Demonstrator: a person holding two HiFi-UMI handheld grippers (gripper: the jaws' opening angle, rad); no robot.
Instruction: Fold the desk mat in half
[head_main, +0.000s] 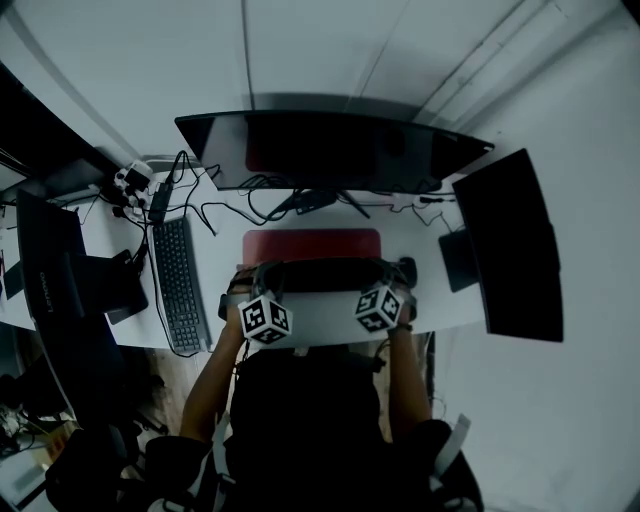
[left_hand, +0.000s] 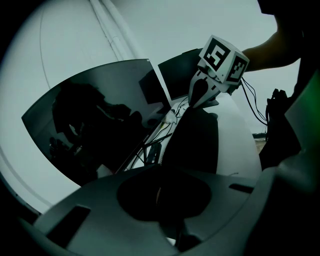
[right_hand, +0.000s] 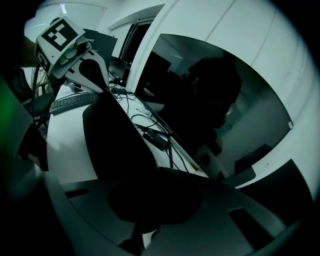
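Desk mat (head_main: 312, 245) | near edge | pinched by left hand-held gripper (left_hand: 159, 195), right hand-held gripper (right_hand: 140, 200)

Head view steeply down onto the desk (head_main: 225, 262); both gripper views low, close, toward the shared monitor (head_main: 330, 150).

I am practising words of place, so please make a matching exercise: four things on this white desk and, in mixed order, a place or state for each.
1. black rectangular keyboard
2. wide curved black monitor
3. flat black second monitor
4. red and black soft desk mat

A. at the right end of the white desk
B. near edge lifted off the desk
C. left of the mat
D. behind the mat

Pairs: 1-C; 2-D; 3-A; 4-B
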